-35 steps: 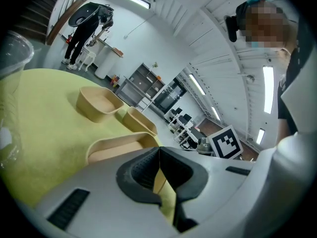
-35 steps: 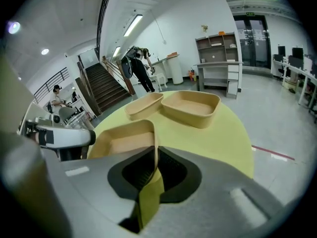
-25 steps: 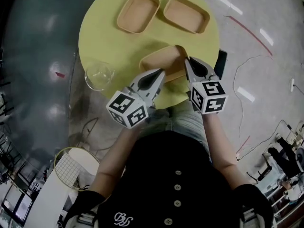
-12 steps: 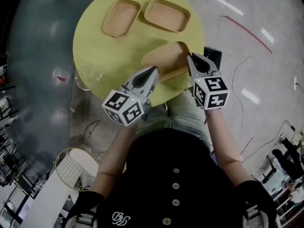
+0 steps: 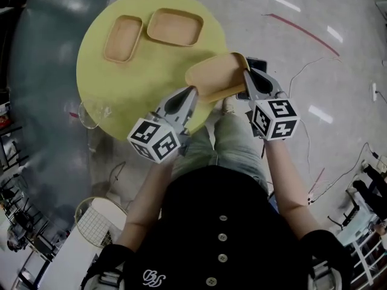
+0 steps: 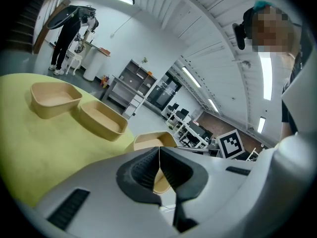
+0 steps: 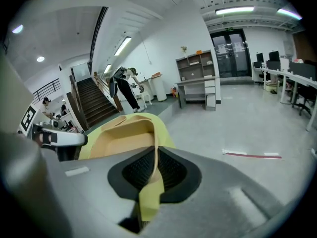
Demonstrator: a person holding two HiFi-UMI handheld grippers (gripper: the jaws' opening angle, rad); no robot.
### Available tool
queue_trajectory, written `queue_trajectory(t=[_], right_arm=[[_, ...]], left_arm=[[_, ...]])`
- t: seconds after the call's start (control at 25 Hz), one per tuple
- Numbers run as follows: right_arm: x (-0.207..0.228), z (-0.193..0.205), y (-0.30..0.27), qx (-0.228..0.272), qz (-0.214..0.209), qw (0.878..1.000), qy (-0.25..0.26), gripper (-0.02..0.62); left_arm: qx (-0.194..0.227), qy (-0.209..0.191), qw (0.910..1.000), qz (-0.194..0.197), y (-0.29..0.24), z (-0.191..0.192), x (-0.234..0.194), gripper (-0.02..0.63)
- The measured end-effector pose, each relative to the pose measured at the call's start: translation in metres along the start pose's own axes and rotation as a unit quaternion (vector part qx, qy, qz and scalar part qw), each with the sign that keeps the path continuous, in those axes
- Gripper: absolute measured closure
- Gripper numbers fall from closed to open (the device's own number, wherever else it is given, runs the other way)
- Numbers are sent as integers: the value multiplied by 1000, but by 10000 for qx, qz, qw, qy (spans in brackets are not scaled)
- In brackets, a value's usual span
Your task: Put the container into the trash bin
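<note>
Now left claw (image 5: 195, 89) & right claw (image 5: 246, 72), both tilted fwd-down, clamp opposite rims of container (image 5: 216, 75).

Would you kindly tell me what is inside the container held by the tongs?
The container looks empty: only its bare tan floor shows. The part under the right tongs is covered.

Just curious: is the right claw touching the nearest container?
Touching. The right gripper view shows the right claw shut on the rim of the container.
</note>
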State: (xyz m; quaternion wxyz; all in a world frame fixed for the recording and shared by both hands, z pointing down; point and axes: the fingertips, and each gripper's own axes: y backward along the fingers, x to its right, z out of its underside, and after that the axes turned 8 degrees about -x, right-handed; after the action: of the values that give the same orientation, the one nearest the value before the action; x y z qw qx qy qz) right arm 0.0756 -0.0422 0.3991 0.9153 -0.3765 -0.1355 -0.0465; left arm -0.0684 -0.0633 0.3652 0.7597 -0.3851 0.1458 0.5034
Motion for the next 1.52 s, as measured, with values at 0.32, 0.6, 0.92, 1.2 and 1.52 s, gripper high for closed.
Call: queue_trajectory(t=[0.32, 0.6, 0.92, 1.2, 1.52], right_arm=[[79, 30, 36, -45, 490, 9978, -442, 577], [121, 60, 53, -254, 715, 9963, -393, 577], [162, 95, 69, -520, 873, 9943, -334, 577], [197, 122, 63, -780, 924, 9926, 82, 577], [220, 129, 59, -938, 1155, 9862, 724, 575]], left_arm=[[-265, -30, 9993, 248, -55, 14, 34, 592], [-560, -102, 9977, 378, -97, 32, 52, 592], [-898, -117, 9939, 635, -147, 63, 78, 592], [-1256, -162, 9893, 723, -186, 98, 82, 592], [-1371, -66, 9869, 844, -214, 127, 95, 592]])
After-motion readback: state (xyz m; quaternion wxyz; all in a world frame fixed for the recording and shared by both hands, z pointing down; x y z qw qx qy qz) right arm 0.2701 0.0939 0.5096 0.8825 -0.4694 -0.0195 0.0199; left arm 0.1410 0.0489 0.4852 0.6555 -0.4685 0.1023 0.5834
